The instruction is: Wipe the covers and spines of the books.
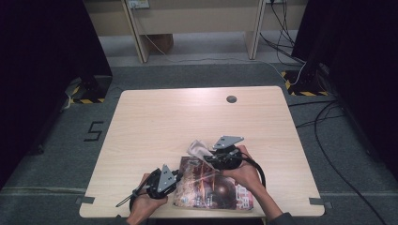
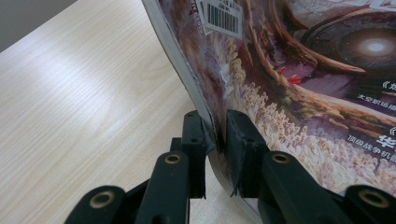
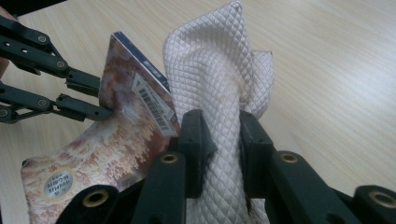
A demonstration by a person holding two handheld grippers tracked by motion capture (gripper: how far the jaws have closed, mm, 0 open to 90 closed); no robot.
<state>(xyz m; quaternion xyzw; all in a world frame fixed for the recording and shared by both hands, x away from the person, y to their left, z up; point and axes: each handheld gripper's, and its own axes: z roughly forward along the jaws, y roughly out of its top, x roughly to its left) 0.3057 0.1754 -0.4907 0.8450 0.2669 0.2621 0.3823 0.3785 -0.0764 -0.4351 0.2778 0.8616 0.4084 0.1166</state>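
A glossy magazine (image 1: 213,190) with a reddish-brown cover lies at the table's near edge. My left gripper (image 1: 179,175) is shut on its left edge. In the left gripper view the pads (image 2: 240,135) pinch the curved edge of the magazine (image 2: 289,70), which bends upward. My right gripper (image 1: 210,156) hovers over the magazine's far edge, shut on a white quilted cloth (image 1: 199,147). In the right gripper view the cloth (image 3: 215,79) stands bunched between my right gripper (image 3: 222,135) jaws. Behind it are the magazine (image 3: 116,140) and my left gripper (image 3: 100,100).
The light wooden table (image 1: 187,117) has a round cable hole (image 1: 231,99) near its far edge. Dark panels stand at both sides. Cables (image 1: 328,122) run over the grey floor to the right, and furniture legs stand beyond the table.
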